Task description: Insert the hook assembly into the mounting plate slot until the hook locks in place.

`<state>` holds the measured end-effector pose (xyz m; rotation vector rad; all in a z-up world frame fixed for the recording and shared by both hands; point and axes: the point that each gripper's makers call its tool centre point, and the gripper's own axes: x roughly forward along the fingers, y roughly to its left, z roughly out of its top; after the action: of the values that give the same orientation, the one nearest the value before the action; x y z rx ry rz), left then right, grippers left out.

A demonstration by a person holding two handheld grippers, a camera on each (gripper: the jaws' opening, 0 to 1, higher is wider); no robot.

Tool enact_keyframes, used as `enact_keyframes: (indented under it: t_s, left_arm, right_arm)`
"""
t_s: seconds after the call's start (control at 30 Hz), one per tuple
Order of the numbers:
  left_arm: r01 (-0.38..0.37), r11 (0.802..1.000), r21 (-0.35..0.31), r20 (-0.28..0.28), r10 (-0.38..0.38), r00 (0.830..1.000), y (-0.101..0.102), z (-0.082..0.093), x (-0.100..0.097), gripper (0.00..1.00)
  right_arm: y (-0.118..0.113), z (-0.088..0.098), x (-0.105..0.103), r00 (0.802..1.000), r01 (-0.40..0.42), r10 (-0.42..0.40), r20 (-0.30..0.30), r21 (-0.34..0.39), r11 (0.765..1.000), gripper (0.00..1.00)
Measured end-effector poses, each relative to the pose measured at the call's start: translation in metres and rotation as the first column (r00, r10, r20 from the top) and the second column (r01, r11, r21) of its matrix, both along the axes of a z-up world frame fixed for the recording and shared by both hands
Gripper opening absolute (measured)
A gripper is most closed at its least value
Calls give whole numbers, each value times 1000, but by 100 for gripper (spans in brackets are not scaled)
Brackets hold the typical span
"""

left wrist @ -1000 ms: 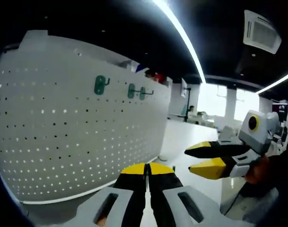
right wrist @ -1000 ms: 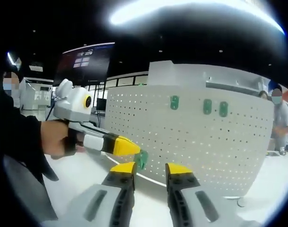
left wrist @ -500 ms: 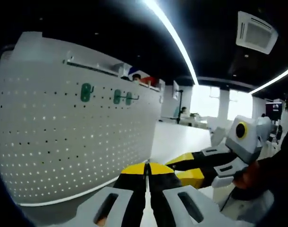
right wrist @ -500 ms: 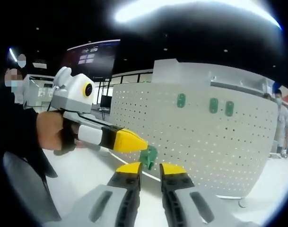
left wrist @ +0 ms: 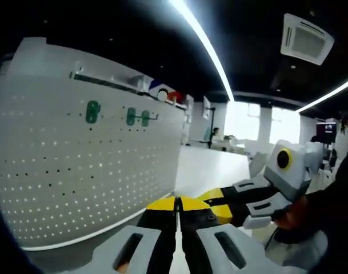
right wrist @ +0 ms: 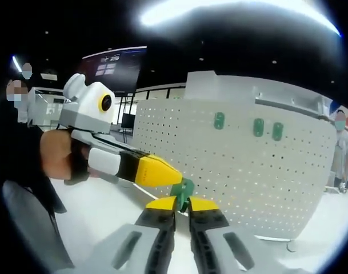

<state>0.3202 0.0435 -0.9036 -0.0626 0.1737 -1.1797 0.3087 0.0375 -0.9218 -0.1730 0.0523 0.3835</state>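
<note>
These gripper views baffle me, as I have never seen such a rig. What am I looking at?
A person holds a two-fingered hand tool in each hand, and a fisheye camera rides on each tool. The left gripper view looks along the left gripper, whose yellow-tipped fingers are shut. The right gripper view looks along the right gripper, with the person's hand at the left. Ahead stands a white perforated mounting board carrying three small green hooks. A small green plastic hook piece sits where both grippers' tips meet. I cannot tell which one grips it.
</note>
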Motion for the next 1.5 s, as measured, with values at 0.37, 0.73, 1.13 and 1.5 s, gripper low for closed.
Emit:
enact_keyframes:
  t_s: [0.37,0.73,1.13,1.5]
  left_arm:
    - [16,1000,-4,-6,-16,1000,-4,1,-4,1]
    - [18,1000,-3,-14,-18,1000,-5,-2,-5,1]
    - [19,1000,15,31,-19,999,-7,0,-6,2]
    - [-14,1000,6,10,14,1000,0,2,-2,20]
  right_arm:
    - [-1,0,0,1000,-1,1,-1,-4,1000,2]
    - [-1,-2,0,1000,-4,4,-4,-14,1000,1]
    - [-4,-1,0,1000,2,-2,-4,5,1000,1]
    - [-5,-1,0,1000,8,-8,-5,7,1000,1]
